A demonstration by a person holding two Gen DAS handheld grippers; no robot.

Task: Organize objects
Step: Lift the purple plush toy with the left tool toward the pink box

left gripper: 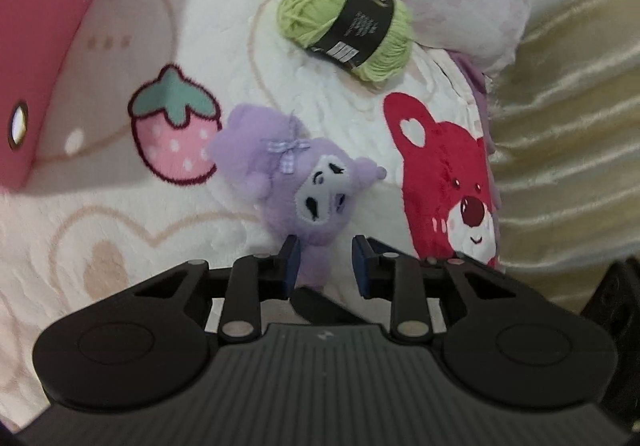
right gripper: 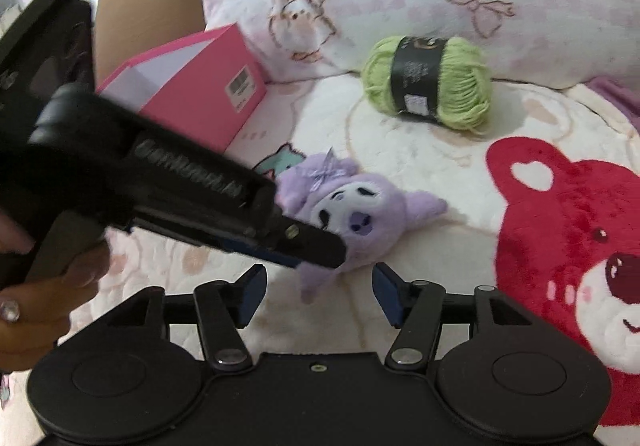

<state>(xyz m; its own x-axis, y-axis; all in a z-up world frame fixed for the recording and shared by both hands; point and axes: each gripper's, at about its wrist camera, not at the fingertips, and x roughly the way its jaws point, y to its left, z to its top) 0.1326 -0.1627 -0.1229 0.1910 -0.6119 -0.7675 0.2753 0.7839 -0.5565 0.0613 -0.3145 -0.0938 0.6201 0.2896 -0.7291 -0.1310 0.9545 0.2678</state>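
Left wrist: left claw (left gripper: 325, 266) open, jaws either side of the plush's (left gripper: 304, 181) lower end, nothing clamped. Left pad looks touching the fur, right pad has a gap. Plush lies just ahead of the tips, on the blanket (left gripper: 120, 246). Yarn (left gripper: 346, 19) well ahead, slightly right. Pink box (left gripper: 44, 57) far ahead-left, presumably the drop target.

Risk: jaws only straddle a thin limb or ear. Close here and it likely pinches a flap; the plush may dangle, swing or slip out on lift. Soft blanket could also bunch into the pads.

Right wrist: right claw (right gripper: 318, 296) open, empty, hovering near the plush (right gripper: 356, 205), which sits just ahead of its tips. Left claw (right gripper: 316, 246) crosses in from the left, tip over the plush's near side. Yarn (right gripper: 428, 79) far ahead-right, box (right gripper: 192, 85) ahead-left.

Risk: both claws crowd the same toy; collision if the right advances. Better the right heads for the yarn.
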